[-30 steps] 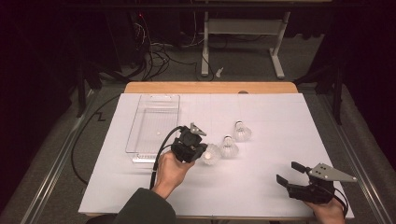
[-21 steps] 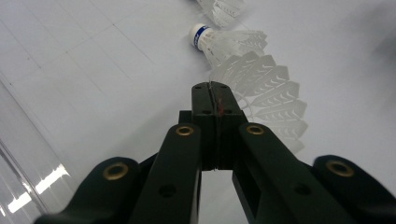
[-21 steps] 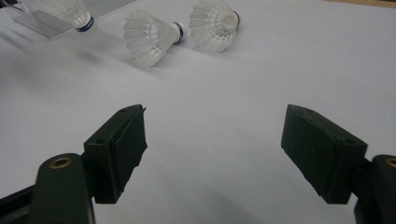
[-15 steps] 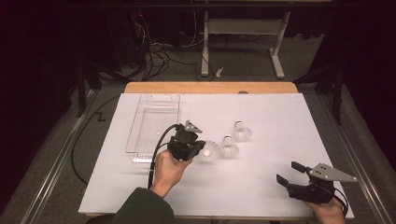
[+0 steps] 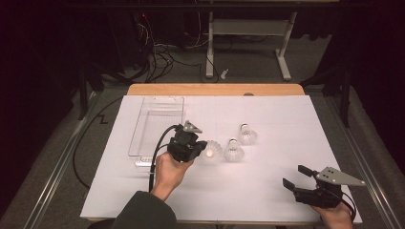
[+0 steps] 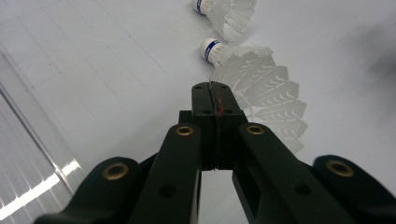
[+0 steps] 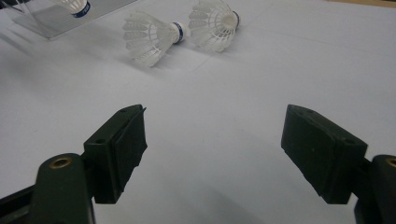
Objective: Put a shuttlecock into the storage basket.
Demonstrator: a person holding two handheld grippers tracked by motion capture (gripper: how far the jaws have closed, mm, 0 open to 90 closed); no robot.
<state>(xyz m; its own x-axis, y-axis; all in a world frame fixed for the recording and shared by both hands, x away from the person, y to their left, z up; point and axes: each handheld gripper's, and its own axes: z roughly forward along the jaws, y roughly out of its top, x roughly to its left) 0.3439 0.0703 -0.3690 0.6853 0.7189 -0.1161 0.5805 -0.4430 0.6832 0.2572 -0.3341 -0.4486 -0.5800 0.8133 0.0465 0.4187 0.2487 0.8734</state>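
Note:
Three white feathered shuttlecocks lie or hang near the middle of the white table. My left gripper [image 5: 199,149] [image 6: 215,94] is shut on the feather rim of the nearest shuttlecock [image 5: 210,150] [image 6: 276,108], just right of the clear plastic tray [image 5: 157,125]. A second shuttlecock [image 5: 233,150] [image 6: 212,49] [image 7: 149,37] and a third shuttlecock [image 5: 247,135] [image 6: 224,11] [image 7: 215,21] rest on the table to the right. My right gripper [image 5: 295,176] [image 7: 212,149] is open and holds nothing, low over the near right corner.
The clear tray's corner [image 7: 51,21] shows at the far left in the right gripper view. A wooden strip [image 5: 215,89] borders the table's far edge. Cables and a metal stand [image 5: 243,43] are on the floor beyond.
My left gripper has shifted slightly left toward the tray, carrying the shuttlecock with it. The right gripper has not moved.

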